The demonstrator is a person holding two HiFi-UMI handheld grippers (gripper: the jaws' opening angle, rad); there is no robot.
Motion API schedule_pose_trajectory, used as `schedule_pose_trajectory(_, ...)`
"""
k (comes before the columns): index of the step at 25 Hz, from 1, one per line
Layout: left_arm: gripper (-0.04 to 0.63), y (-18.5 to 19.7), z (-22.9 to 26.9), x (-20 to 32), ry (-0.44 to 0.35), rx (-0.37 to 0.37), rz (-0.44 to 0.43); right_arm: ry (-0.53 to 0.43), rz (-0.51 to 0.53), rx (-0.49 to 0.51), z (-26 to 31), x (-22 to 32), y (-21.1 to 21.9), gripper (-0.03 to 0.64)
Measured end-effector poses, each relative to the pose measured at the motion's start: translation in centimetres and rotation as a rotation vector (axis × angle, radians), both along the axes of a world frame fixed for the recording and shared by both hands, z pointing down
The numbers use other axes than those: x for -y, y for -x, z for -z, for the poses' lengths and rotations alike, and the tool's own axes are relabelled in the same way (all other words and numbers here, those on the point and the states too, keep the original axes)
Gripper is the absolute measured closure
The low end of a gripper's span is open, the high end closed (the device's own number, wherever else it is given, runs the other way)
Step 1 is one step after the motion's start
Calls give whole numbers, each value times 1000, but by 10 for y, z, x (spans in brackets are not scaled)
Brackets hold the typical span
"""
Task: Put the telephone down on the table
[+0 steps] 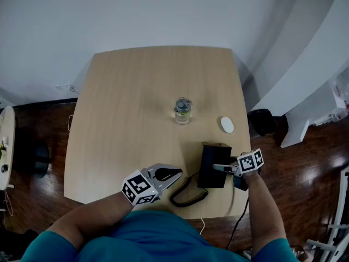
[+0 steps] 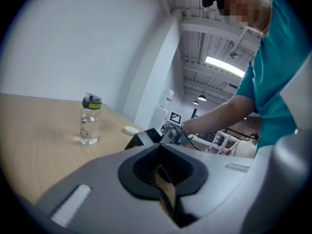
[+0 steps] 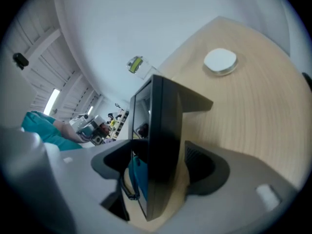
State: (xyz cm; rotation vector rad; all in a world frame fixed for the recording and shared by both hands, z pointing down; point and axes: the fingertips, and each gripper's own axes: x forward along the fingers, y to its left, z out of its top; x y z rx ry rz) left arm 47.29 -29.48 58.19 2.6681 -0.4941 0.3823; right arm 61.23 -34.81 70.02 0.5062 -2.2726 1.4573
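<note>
The black telephone (image 1: 214, 165) rests on the wooden table (image 1: 131, 91) near its front right edge, and its coiled black cord (image 1: 188, 196) loops to the left. My right gripper (image 1: 222, 168) reaches it from the right. In the right gripper view, the telephone's (image 3: 161, 145) thin black side stands between the jaws of the right gripper (image 3: 161, 167). The right pad stands clear of it, with bare table showing in the gap, so the gripper is open. My left gripper (image 1: 173, 173) hovers left of the telephone, tips together and holding nothing. The cord (image 2: 165, 194) shows below it.
A clear water bottle (image 1: 182, 109) with a green-banded cap stands mid-table. A white round puck (image 1: 227, 124) lies right of it, behind the telephone. Dark wooden floor surrounds the table, with a white wall beyond its far edge. A cable hangs off the front edge.
</note>
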Motion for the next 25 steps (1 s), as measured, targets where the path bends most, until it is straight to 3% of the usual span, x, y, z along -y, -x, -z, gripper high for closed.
schedule_pose_trajectory(8, 589, 14, 2, 4, -21, 8, 31, -79, -265, -32, 16, -8, -51, 267)
schedule_pose_trajectory(12, 589, 28, 13, 7, -33, -17, 66, -190, -309, 34, 53, -25, -52, 352)
schedule_pose_trajectory(19, 589, 59, 38, 6, -60, -66, 118, -393, -265, 99, 113, -53, -3, 615)
schedule_pose_trajectory(25, 589, 102, 52, -4, -78, -102, 127, -472, -257, 156, 136, -65, 58, 616)
